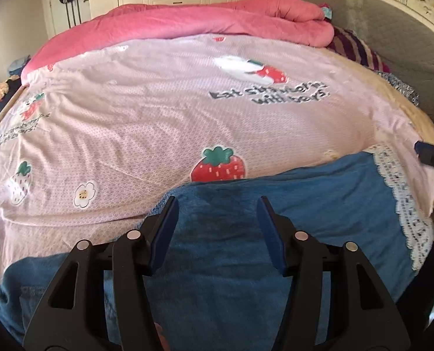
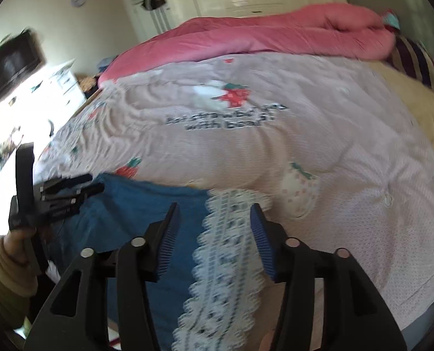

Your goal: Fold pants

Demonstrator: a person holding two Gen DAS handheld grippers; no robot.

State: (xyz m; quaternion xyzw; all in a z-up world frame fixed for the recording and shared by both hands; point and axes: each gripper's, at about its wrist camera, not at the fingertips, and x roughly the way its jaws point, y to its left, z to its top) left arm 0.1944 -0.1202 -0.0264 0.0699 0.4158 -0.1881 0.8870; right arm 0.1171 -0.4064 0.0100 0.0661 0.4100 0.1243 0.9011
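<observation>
Across the lower half of both frames, the blue pants [image 1: 319,204] lie spread on a pink strawberry-print bedsheet [image 1: 129,134], their white lace trim [image 2: 225,251] running down the centre of the right wrist view. Left gripper [image 1: 217,204] hovers released over the blue cloth, grasping nothing. Right gripper [image 2: 214,210] is likewise spread wide, its fingers straddling the lace.

Ahead I see bare pink sheet [image 1: 146,122], passable; rolled pink quilt [image 1: 187,23] blocks far edge.
</observation>
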